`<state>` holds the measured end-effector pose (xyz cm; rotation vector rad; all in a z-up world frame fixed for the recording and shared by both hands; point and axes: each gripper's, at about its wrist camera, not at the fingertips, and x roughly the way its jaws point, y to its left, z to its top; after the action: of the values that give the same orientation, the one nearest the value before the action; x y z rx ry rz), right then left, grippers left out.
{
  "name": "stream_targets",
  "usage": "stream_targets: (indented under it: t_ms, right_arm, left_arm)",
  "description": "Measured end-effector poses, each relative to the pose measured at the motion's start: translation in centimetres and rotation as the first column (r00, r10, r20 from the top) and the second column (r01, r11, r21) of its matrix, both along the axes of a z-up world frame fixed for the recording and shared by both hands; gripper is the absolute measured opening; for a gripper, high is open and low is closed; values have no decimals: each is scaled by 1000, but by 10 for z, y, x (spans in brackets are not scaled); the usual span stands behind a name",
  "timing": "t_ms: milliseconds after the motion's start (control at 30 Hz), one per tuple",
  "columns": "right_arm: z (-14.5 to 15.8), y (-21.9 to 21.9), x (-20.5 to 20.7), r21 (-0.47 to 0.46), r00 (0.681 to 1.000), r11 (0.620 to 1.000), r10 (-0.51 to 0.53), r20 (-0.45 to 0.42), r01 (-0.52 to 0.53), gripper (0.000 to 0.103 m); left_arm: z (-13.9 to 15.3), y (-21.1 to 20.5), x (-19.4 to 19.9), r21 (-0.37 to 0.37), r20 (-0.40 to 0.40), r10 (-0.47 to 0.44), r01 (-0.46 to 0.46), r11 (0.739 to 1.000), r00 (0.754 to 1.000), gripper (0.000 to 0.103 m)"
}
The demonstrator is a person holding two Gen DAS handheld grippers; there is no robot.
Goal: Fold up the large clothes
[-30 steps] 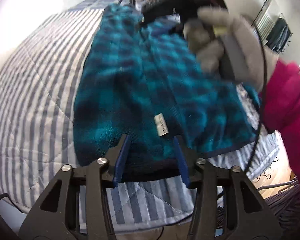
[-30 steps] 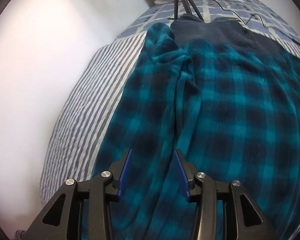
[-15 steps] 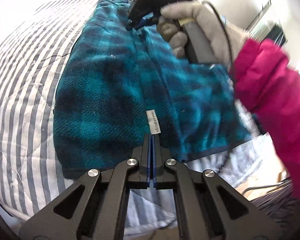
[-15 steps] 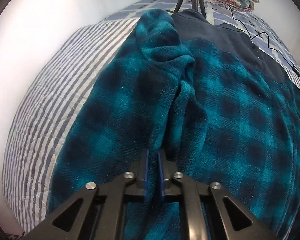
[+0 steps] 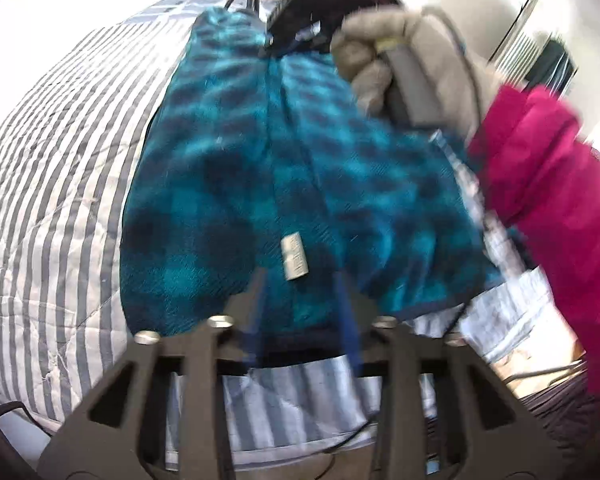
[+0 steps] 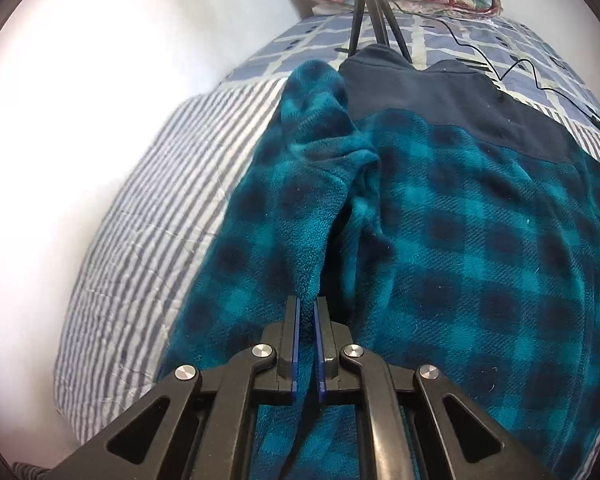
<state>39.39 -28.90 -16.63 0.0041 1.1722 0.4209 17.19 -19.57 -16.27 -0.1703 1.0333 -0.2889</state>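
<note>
A teal-and-navy checked fleece garment (image 5: 228, 184) lies spread on the striped bed, its long axis running away from both cameras. A plain dark navy panel (image 6: 452, 96) covers its far end. A checked sleeve (image 6: 312, 136) is folded inward along one side, forming a raised ridge and crease. A small grey label (image 5: 295, 255) sits near the dark-trimmed near hem.

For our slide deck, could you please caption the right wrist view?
Right claw nearly shut on a fold of the teal plaid fleece spread over the striped bed cover.
</note>
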Motion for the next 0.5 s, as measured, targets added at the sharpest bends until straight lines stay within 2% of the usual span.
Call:
stream_targets:
  t_ms: [67, 100, 133, 300, 400, 500]
  right_arm:
    - [-4, 1, 0, 1, 1000, 1000, -6, -9, 6, 4]
    - [-2, 2, 1, 1, 1000, 1000, -6, -10, 6, 4]
    - [-3, 3, 1, 1, 1000, 1000, -3, -12, 3, 4]
    - [-3, 6, 4, -6, 1000, 1000, 5, -10, -5, 4]
    - [5, 4, 5, 39, 1000, 999, 11, -8, -10, 4]
    - [15, -3, 5, 76, 1000, 997, 17, 14, -18, 4]
  left_arm:
    - [-12, -2, 1, 40, -24, 8, -7, 999, 1000, 36]
    - [-20, -2, 3, 41, -36, 15, -14, 999, 999, 24]
    - [-23, -2, 3, 28, -39, 13, -12, 1000, 999, 4]
    - [-9, 6, -1, -44, -11, 32, -33, 998, 999, 1]
    - [14, 3, -11, -95, 44, 23, -19, 995, 999, 1]
    - [20, -9, -13, -97, 90, -5, 13, 995, 996, 1]
